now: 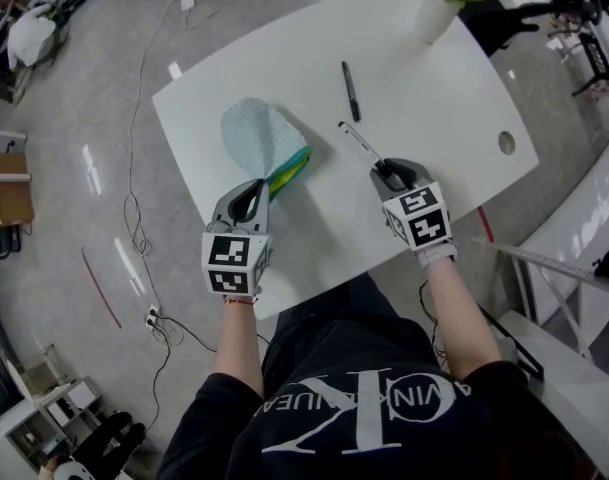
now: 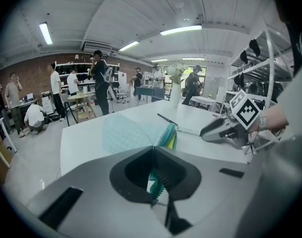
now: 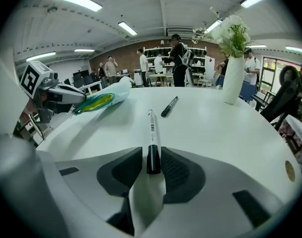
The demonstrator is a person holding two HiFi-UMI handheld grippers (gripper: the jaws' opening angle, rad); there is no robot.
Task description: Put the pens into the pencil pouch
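A light blue mesh pencil pouch [image 1: 256,136] with a teal and yellow mouth lies on the white table [image 1: 434,98]. My left gripper [image 1: 261,192] is shut on the mouth's edge; in the left gripper view the teal zipper edge [image 2: 155,182] is pinched between the closed jaws. A white pen with a black cap [image 1: 360,144] lies flat on the table. My right gripper [image 1: 386,174] is open around its capped end [image 3: 152,157], the pads close beside the cap. A black pen [image 1: 351,90] lies farther back.
A white vase with flowers [image 1: 436,10] stands at the table's far edge. A round cable hole [image 1: 506,142] sits near the table's right end. People, desks and shelves fill the room behind.
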